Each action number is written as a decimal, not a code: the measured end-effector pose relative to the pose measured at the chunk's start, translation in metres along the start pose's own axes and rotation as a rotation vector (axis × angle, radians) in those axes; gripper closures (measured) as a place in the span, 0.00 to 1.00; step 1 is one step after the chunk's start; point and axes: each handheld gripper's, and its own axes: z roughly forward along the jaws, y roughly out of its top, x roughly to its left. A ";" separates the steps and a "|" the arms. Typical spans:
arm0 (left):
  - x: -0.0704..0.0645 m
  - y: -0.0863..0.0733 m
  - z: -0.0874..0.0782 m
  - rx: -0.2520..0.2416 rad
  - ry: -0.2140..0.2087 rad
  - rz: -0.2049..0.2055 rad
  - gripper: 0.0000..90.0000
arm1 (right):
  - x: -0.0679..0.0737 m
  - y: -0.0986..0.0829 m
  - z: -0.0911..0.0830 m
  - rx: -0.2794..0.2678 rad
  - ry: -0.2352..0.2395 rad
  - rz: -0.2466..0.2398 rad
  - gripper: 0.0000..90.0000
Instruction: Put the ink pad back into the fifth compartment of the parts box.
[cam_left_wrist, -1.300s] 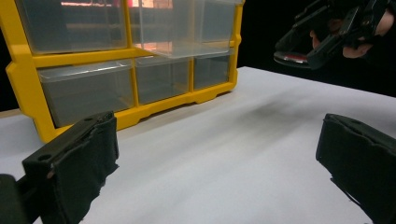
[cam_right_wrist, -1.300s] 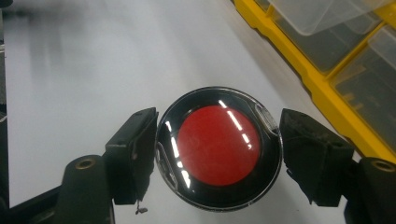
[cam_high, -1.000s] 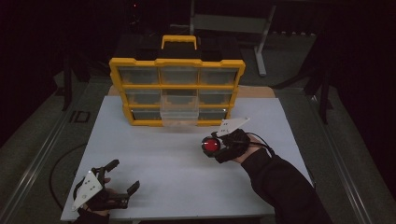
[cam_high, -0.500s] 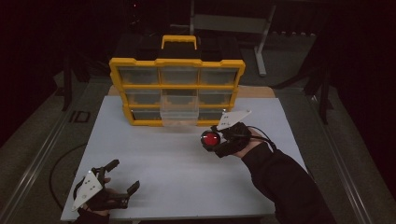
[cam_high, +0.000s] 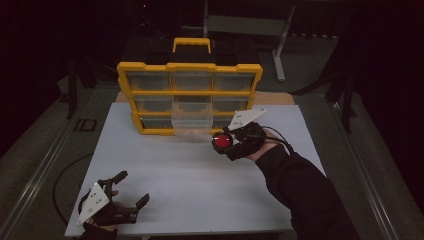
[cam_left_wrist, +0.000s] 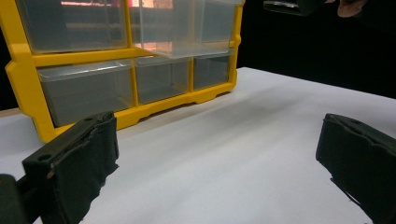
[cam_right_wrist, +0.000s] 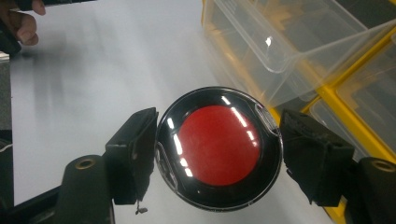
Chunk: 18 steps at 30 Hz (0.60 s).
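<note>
Just before the pulled-out clear drawer (cam_high: 192, 119), the right gripper (cam_high: 231, 141) clamps the red disc (cam_right_wrist: 218, 145); left gripper (cam_high: 131, 196) idles, spread wide.

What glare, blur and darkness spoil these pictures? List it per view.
High view: surroundings nearly black, only the white table lit. Right gripper view: white glare streaks on the red disc held in the right tongs, another glint on the pulled-out clear drawer. Left gripper view: the open left tongs and table look soft; black background.
</note>
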 end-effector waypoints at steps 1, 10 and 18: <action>0.000 0.000 0.000 0.001 0.000 -0.001 0.00 | 0.000 0.001 0.000 -0.002 0.000 -0.002 0.33; 0.000 0.000 0.000 0.000 0.000 -0.001 0.00 | -0.005 0.015 0.000 -0.003 -0.006 -0.011 0.33; 0.000 0.000 0.000 -0.001 -0.003 -0.002 0.00 | -0.007 0.027 0.000 -0.014 -0.015 -0.020 0.33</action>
